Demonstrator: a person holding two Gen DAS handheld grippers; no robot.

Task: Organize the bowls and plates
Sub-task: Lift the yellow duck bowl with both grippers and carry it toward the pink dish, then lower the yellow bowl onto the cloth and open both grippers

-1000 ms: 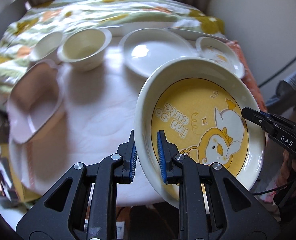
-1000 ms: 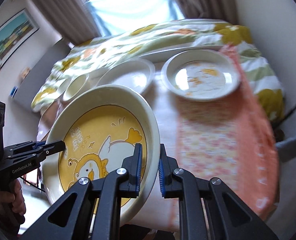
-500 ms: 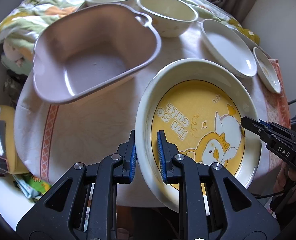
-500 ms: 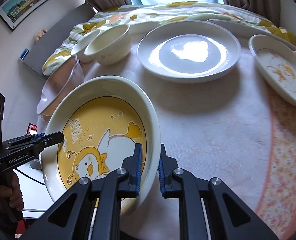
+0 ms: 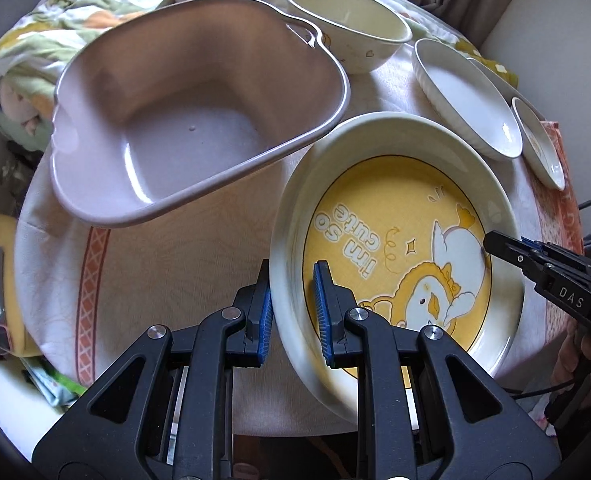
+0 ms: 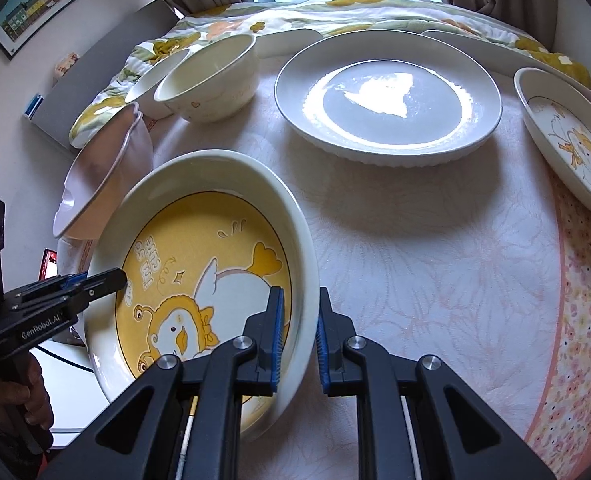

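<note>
Two claws pinch one yellow duck plate (image 5: 399, 240) by opposite rims: the left claw (image 5: 291, 300) clamps the rim nearest its camera, and the right claw (image 6: 297, 334) clamps the far side, blue pads on either face of the rim wall. That plate sits at the near edge of the tabletop (image 6: 435, 260), slightly tilted; whether it touches the cloth I cannot tell. Just left of the plate, the pink tub's (image 5: 183, 120) rim comes close to the plate's rim. Right of the plate lies open cloth. Beyond stand two cream bowls (image 6: 211, 76), a grey plate (image 6: 387, 92) and a small duck plate (image 6: 571, 140) near the right edge.
</note>
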